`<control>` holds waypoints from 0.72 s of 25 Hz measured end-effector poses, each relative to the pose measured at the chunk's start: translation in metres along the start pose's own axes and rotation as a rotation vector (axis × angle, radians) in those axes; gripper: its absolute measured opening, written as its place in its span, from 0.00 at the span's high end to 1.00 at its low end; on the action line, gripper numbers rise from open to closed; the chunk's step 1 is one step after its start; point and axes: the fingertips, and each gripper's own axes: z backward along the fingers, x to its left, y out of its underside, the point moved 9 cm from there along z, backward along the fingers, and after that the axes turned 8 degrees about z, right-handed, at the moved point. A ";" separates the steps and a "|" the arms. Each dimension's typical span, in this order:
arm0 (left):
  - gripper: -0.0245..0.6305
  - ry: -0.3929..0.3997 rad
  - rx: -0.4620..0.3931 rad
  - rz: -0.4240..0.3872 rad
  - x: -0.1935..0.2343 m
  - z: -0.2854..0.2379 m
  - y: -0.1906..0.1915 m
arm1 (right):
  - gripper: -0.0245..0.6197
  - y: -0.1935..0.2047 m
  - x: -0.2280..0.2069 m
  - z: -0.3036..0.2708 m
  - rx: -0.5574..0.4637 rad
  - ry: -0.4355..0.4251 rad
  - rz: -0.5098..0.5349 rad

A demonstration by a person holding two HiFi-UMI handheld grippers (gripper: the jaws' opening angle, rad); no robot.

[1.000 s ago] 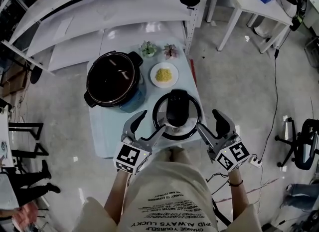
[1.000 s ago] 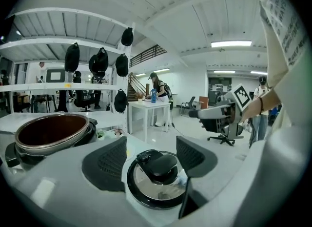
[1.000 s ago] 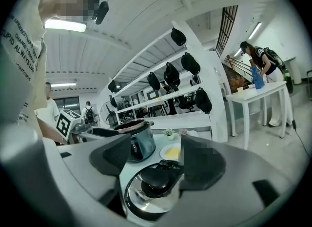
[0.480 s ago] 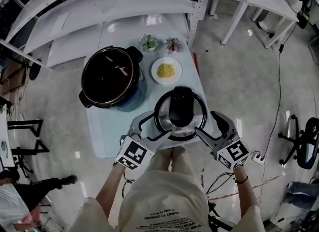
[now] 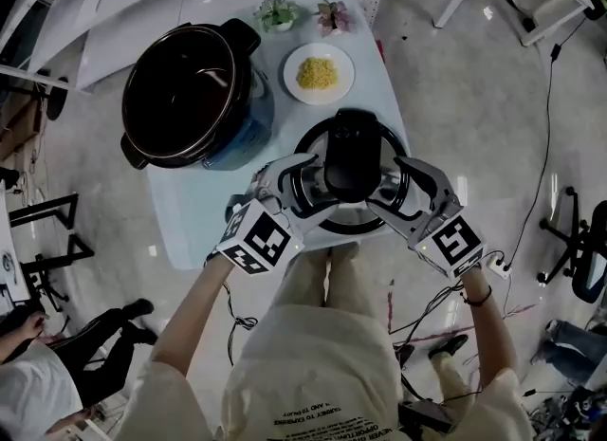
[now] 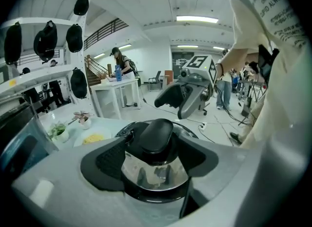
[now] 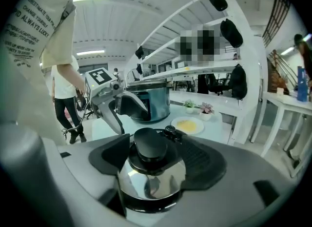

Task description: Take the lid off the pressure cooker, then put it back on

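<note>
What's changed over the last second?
Both grippers came down onto the lid. The left gripper now straddles its left side and the right gripper its right side. The left jaws have just been opening, and neither gripper has closed on the lid yet. The lid, open cooker and plate stayed put.
</note>
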 end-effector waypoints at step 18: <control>0.48 0.172 0.076 -0.071 0.005 -0.049 0.008 | 0.47 0.015 -0.004 -0.047 -0.006 -0.219 0.120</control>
